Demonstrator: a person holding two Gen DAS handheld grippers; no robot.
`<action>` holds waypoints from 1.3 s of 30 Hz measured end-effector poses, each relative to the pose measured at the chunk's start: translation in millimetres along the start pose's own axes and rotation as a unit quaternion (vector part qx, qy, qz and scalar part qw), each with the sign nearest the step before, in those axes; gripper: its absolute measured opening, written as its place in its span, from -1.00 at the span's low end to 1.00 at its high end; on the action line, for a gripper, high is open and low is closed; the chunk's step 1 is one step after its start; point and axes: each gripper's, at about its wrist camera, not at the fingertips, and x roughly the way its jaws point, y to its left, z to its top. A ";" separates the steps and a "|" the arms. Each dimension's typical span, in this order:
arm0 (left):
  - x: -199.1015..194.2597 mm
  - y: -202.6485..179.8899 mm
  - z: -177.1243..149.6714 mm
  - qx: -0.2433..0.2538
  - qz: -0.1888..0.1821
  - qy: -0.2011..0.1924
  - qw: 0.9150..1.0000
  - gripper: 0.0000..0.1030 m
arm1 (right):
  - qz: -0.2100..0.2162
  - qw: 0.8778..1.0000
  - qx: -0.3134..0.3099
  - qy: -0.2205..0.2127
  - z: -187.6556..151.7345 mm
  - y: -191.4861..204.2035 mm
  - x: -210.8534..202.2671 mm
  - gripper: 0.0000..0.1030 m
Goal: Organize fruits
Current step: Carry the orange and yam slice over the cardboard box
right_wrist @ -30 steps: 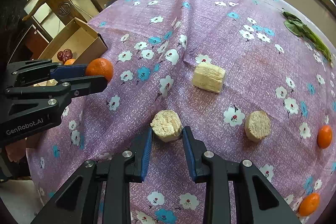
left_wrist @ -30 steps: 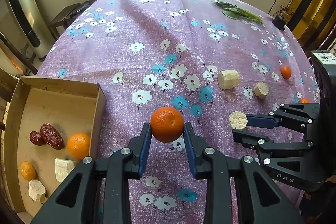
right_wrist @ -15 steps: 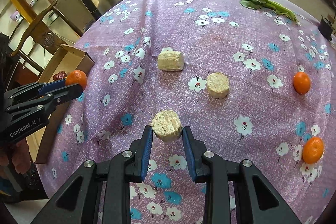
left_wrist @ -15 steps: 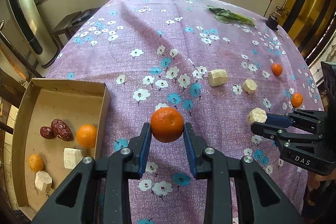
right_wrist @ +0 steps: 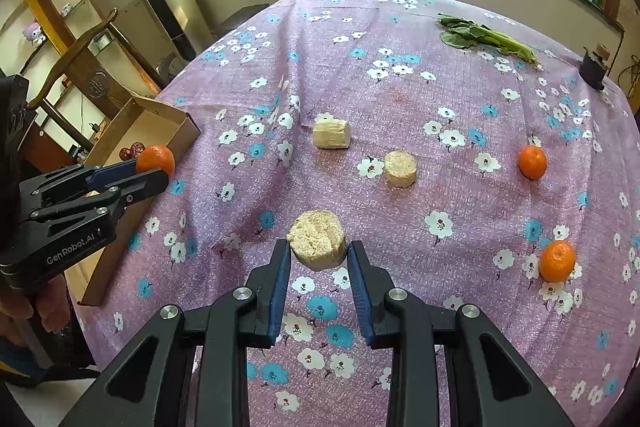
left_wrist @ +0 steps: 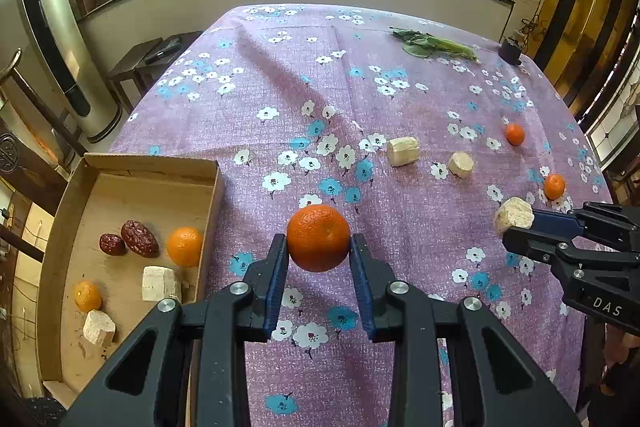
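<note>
The left gripper (left_wrist: pixel 319 253) has its jaws clamped on a mandarin (left_wrist: pixel 318 238), held just right of the cardboard box (left_wrist: pixel 132 163). The right gripper (right_wrist: pixel 319 259), farther right of the box, grips a pale chunk (right_wrist: pixel 317 239), possibly sugarcane, above the floral bench (right_wrist: pixel 400 99).

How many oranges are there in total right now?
5: one held in the left tool, two in the cardboard box, two on the tablecloth at the right. None seem hidden.
</note>
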 end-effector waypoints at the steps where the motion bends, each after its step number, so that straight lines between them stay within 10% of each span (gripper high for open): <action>1: -2.0 -0.4 -0.7 0.001 0.001 -0.002 1.000 -0.42 | 0.000 1.000 -0.001 -0.002 -0.4 2.6 -2.3 -0.39; 39: -43.0 81.2 -34.4 -0.065 0.048 -0.022 0.996 -0.42 | 0.056 0.991 -0.118 0.000 20.0 126.9 1.0 -0.38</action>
